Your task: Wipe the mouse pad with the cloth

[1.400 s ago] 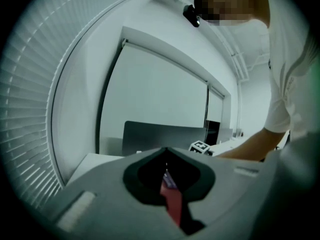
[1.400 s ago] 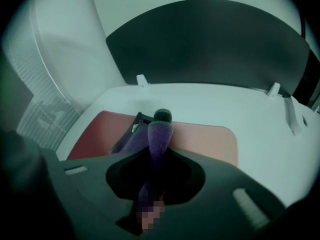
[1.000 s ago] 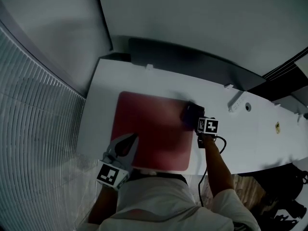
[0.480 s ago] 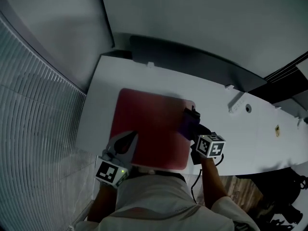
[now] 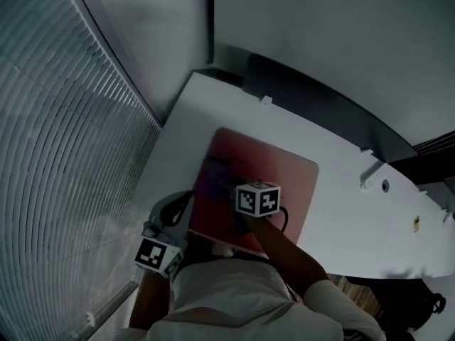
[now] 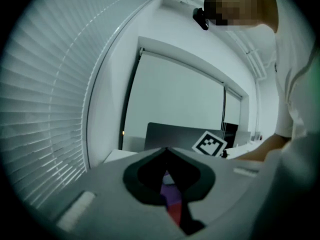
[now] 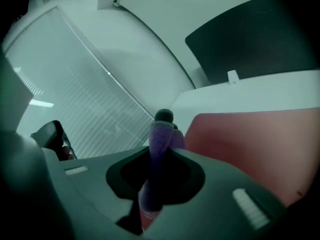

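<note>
Sweeping across from the far right corner, the right claw (image 7: 163, 121) now sits at the mouse pad's (image 5: 284, 180) left side, clamped on the purple cloth (image 7: 156, 154). Left claw (image 6: 166, 151) is closed on nothing, by the pad's near left corner. Dragging could shift or ruck the pad if it is unpinned. Little bench (image 5: 341, 187) remains leftward before the blinds (image 5: 71, 119); rightward lies open.
</note>
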`<action>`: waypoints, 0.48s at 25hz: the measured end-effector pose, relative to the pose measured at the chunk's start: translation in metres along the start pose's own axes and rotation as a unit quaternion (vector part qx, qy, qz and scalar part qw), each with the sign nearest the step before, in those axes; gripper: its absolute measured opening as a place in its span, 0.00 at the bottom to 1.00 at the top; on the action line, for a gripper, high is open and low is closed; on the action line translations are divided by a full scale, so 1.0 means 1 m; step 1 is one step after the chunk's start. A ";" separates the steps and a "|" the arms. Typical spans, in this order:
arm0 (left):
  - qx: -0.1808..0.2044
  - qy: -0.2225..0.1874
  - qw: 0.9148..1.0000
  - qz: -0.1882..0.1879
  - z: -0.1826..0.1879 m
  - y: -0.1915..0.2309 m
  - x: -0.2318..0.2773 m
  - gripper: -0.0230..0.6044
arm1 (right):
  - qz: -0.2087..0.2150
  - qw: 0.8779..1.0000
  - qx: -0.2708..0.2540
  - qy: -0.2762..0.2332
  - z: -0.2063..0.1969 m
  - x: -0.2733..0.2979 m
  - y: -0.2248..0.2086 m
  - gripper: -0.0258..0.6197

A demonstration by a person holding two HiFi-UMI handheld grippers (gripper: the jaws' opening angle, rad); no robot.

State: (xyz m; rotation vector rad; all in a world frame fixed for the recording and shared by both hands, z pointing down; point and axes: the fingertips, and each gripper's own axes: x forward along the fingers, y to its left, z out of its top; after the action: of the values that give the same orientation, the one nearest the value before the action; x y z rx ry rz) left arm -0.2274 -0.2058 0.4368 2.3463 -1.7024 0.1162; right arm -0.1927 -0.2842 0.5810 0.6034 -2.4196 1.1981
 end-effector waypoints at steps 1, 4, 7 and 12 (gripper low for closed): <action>-0.001 -0.001 1.000 0.004 -0.002 0.007 -0.005 0.04 | -0.001 1.000 -0.003 0.006 0.000 0.017 0.003 0.12; -0.008 -0.003 1.000 0.012 -0.011 0.023 -0.018 0.04 | -0.024 0.999 0.003 0.035 -0.011 0.058 -0.008 0.12; -0.011 0.002 1.000 0.012 -0.017 0.032 -0.025 0.04 | -0.061 0.996 0.027 0.060 -0.024 0.073 -0.032 0.12; -0.014 0.005 1.000 -0.005 -0.012 0.026 -0.015 0.04 | -0.112 0.991 0.031 0.064 -0.034 0.046 -0.067 0.12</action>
State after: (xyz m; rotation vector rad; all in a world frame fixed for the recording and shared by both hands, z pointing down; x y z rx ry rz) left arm -0.2554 -0.1966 0.4488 2.3292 -1.6756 0.1014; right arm -0.1911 -0.3026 0.6673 0.7696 -2.1506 1.1818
